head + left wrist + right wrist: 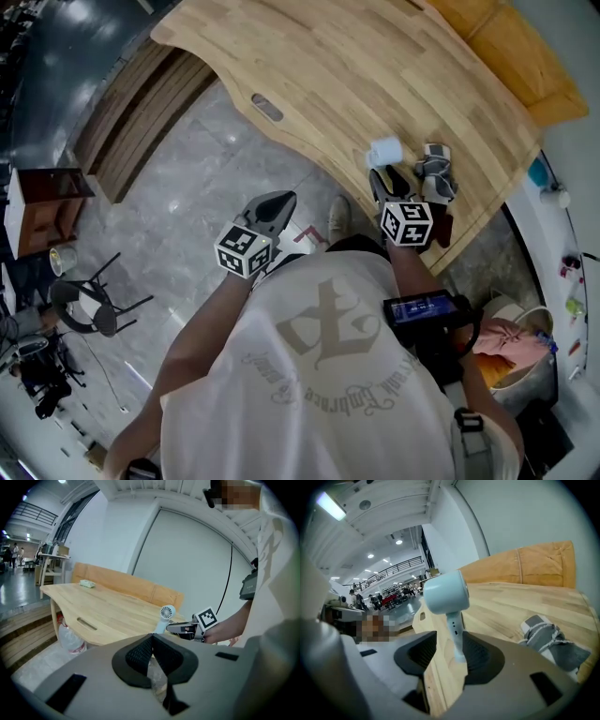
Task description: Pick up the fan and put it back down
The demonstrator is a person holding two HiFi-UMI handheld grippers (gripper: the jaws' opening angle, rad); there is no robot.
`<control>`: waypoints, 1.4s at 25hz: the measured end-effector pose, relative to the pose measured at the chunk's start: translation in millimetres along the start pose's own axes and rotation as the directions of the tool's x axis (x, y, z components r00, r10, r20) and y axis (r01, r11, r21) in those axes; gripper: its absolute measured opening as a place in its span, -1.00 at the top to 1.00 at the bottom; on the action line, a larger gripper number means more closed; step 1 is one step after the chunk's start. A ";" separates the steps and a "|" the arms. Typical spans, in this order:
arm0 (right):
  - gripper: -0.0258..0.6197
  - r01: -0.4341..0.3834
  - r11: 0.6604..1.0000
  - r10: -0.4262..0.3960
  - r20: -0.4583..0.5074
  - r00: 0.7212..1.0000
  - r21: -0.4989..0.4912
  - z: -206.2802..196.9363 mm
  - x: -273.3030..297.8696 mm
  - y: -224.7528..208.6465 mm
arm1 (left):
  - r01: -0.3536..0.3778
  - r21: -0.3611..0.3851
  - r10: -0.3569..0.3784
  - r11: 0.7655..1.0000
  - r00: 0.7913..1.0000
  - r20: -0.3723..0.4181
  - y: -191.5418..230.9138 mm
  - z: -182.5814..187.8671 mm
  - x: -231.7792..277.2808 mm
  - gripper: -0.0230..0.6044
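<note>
A small pale-blue hand fan (384, 152) stands upright near the front edge of the wooden table (356, 66). In the right gripper view the fan (445, 592) fills the middle, its slim handle between the jaws of my right gripper (450, 640). The jaws stand open, with a gap on the handle's left side. My right gripper (382, 178) reaches the table edge just below the fan. My left gripper (278, 202) hangs over the floor off the table's left, shut with nothing in it; its pads meet (152, 638). From there the fan (167, 613) shows beside the right gripper (180, 628).
A crumpled grey cloth (434, 173) lies on the table right of the fan, also in the right gripper view (548, 637). A water bottle (70, 639) stands under the table. A chair (89, 305) and a brown cabinet (42, 206) stand on the floor at left, a bucket (516, 352) at right.
</note>
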State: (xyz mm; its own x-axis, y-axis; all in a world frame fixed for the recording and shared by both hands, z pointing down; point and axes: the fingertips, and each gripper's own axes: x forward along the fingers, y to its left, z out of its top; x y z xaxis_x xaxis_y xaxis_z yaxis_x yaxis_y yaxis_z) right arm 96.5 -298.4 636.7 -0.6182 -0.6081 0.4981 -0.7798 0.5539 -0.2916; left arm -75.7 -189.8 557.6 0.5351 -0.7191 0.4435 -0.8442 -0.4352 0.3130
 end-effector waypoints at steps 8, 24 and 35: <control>0.33 0.025 1.000 -0.025 -0.013 1.000 0.000 12.5 34.5 -10.6 | -0.051 -0.041 0.051 0.998 0.999 -0.019 17.4 -6.5 -8.0 0.89; 0.41 -0.025 0.994 0.020 -0.048 0.999 -0.107 12.8 50.7 -14.1 | -0.091 -0.070 0.090 0.993 0.996 -0.029 23.3 -11.3 -1.1 0.89; 0.44 -0.138 0.980 0.130 -0.063 0.990 -0.140 19.5 46.0 16.4 | -0.146 -0.136 0.152 0.980 0.988 0.035 23.8 -23.6 -20.4 0.89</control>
State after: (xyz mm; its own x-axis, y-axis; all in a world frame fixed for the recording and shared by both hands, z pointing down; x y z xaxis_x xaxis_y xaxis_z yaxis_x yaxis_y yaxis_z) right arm 53.4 -328.4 638.9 -0.7069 -0.4938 0.5064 -0.6656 0.7067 -0.2399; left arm -105.9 -172.6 575.8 0.3991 -0.7956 0.4559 -0.9009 -0.2478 0.3562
